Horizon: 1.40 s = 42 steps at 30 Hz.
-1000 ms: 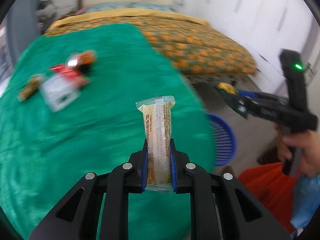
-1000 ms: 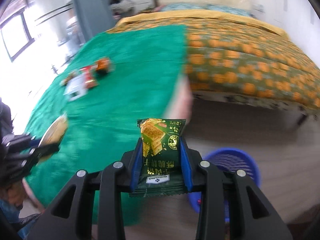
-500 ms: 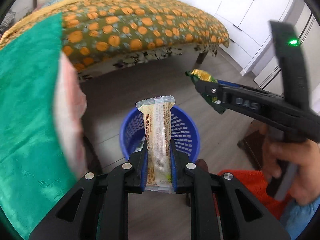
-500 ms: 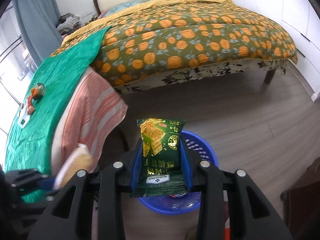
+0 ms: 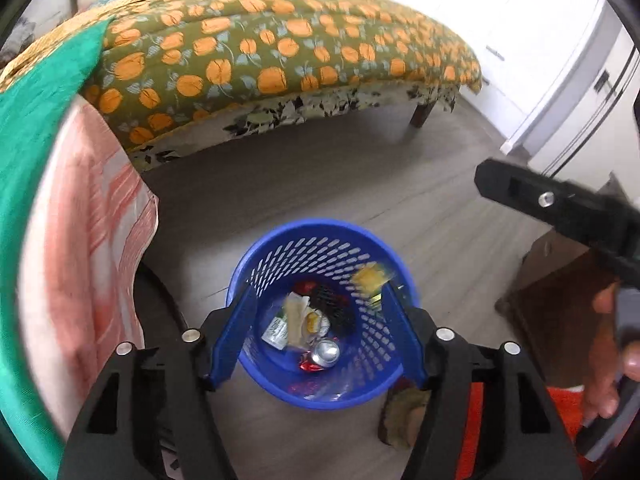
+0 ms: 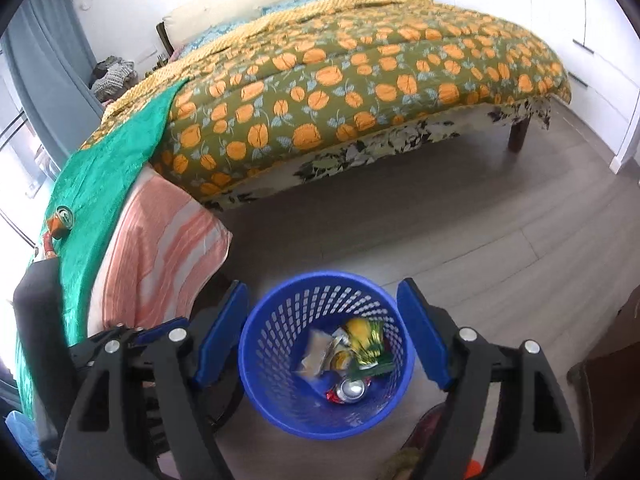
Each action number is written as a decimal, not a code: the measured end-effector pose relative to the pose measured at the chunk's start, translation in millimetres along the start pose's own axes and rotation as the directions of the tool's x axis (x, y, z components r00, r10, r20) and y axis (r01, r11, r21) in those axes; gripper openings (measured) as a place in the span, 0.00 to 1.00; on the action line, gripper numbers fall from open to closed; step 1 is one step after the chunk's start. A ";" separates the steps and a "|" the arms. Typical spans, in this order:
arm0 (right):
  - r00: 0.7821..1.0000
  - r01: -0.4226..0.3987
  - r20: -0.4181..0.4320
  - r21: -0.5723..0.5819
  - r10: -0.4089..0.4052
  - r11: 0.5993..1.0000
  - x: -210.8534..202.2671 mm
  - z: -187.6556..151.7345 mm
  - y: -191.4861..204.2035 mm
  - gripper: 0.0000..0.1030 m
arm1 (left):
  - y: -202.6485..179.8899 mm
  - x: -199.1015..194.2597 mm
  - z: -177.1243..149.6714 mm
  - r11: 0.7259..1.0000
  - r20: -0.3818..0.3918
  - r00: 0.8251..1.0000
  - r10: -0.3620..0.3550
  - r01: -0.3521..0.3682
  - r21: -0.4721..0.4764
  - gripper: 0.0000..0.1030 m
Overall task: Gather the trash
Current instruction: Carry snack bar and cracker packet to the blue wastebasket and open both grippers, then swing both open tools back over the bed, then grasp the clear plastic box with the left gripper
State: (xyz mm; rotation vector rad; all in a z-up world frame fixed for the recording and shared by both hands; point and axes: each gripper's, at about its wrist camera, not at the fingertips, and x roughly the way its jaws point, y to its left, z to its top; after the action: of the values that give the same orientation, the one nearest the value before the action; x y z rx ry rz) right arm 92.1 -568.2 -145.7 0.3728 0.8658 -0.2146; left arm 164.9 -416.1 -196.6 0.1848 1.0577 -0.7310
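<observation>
A blue perforated trash basket [image 5: 280, 256] stands on the grey floor, also in the right wrist view [image 6: 280, 320]. Both grippers hover above it, open and empty: my left gripper [image 5: 318, 300] and my right gripper [image 6: 324, 316]. Inside lie a pale snack bar [image 6: 316, 354], a green-yellow cracker packet [image 6: 366, 346], a silver can [image 6: 352, 389] and other wrappers. In the left wrist view the cracker packet [image 5: 370, 278] is blurred, falling past the rim. More trash, an orange can [image 6: 60, 222], lies on the green blanket [image 6: 108, 168].
A bed with an orange-flower quilt [image 6: 360, 80] stands behind the basket. A pink striped cloth [image 6: 160, 248] hangs from the blanket's edge at left. The right gripper's body [image 5: 560, 208] crosses the left wrist view. Brown furniture [image 5: 560, 300] is at right.
Both grippers opened over the basket. The snack bar left my left gripper and the green cracker packet left my right gripper; both dropped into the basket. Both views moved closer above it.
</observation>
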 end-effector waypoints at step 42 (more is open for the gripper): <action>0.978 -0.207 -0.107 -0.554 0.177 0.806 60.1 -95.7 385.3 0.84 | 345.6 -194.6 -24.7 0.784 0.046 0.837 0.545 -0.489 -0.382 0.90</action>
State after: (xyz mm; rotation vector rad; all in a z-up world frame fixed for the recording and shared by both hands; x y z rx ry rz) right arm 191.0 -179.3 -159.4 -0.0946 0.8914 0.2457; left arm 308.4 -55.1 -113.4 0.0960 0.9121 -0.0404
